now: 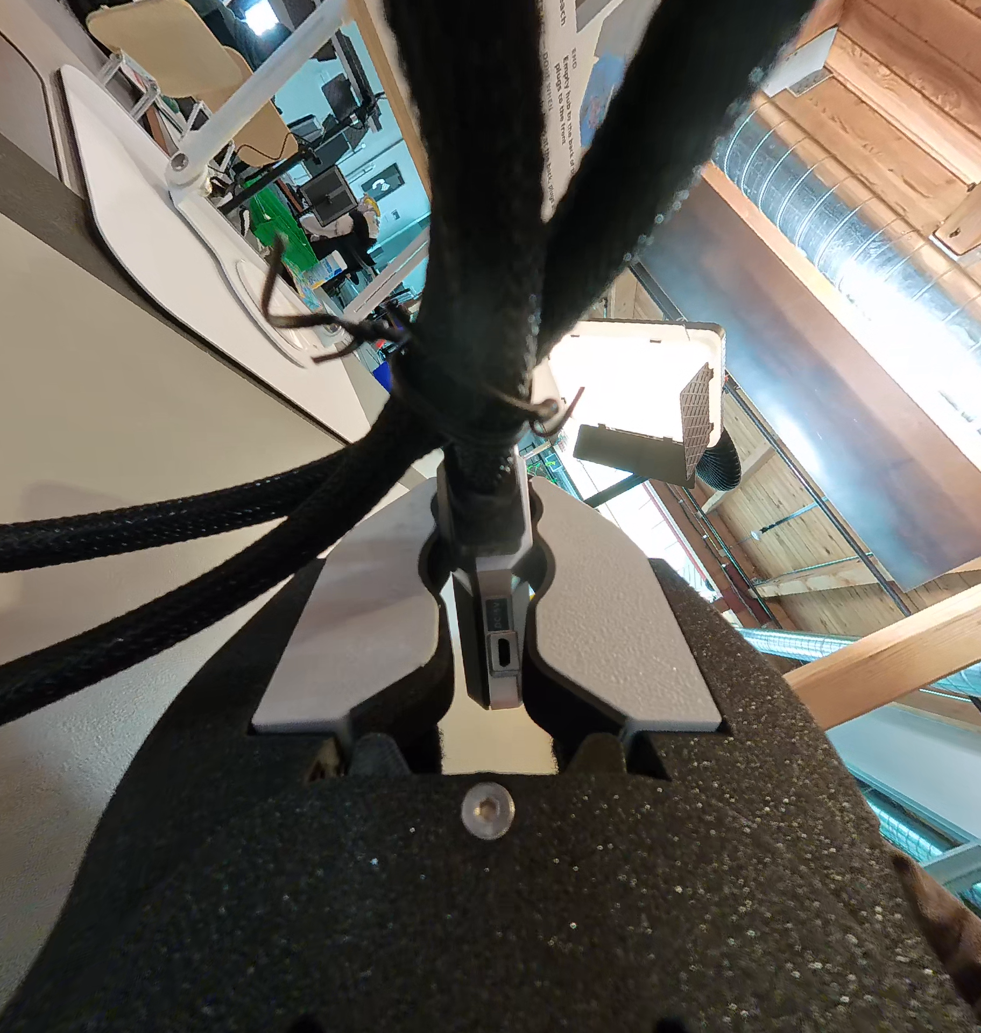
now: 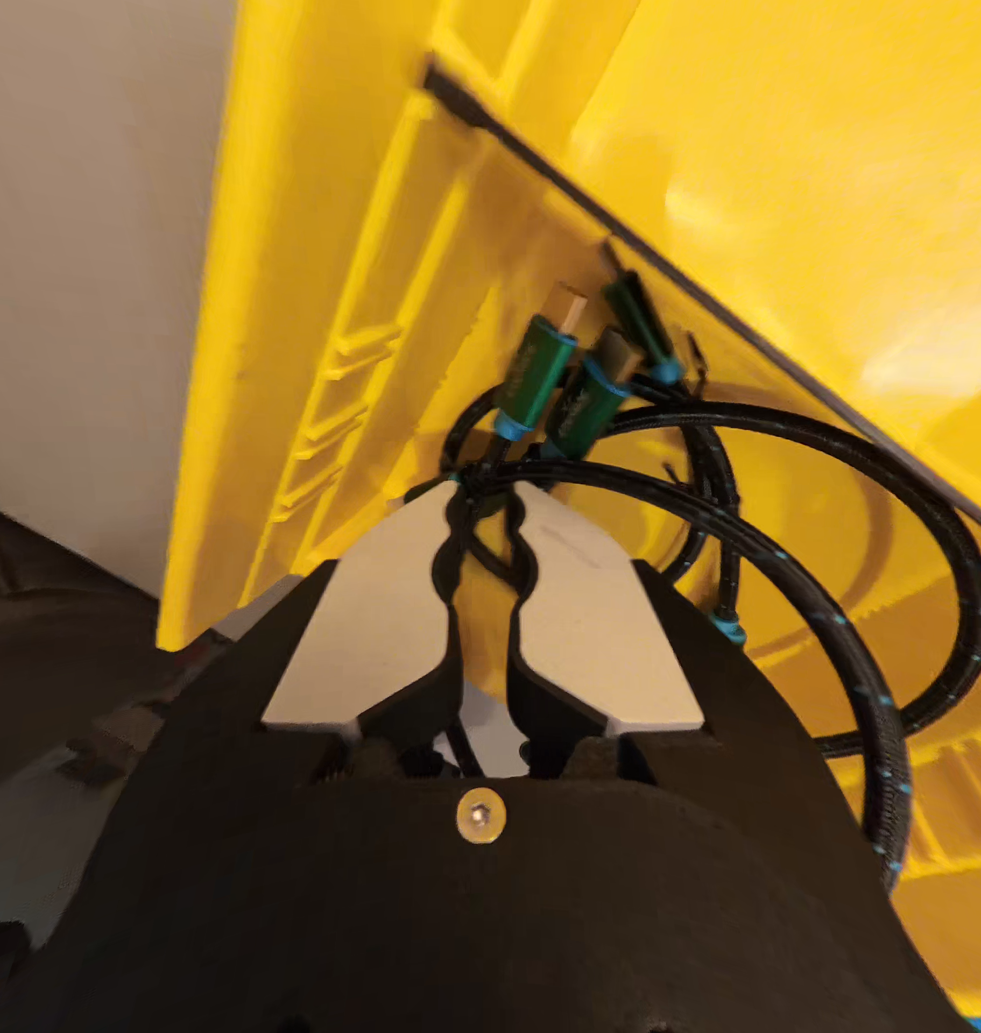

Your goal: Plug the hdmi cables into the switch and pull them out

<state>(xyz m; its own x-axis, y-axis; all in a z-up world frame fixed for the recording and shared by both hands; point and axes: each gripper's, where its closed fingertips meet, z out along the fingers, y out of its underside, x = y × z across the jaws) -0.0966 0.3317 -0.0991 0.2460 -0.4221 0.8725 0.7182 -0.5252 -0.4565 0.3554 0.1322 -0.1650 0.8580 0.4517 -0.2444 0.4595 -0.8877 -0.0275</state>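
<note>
Only the left view shows the left gripper [image 1: 485, 536] squeezing a gray hub [image 1: 491, 631] with black cables [image 1: 465, 313]. Only the right view shows the right gripper [image 2: 491, 503] pinching braided cables [image 2: 672, 492] in a yellow bin [image 2: 756, 140].

yellow bin wall [image 2: 331, 235] left | cable loops [image 2: 812, 503] block right

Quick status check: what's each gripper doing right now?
Left gripper: closed on a grey hub with black sleeved cables.
Right gripper: closed on a bundle of black braided cables over the yellow bin.
</note>
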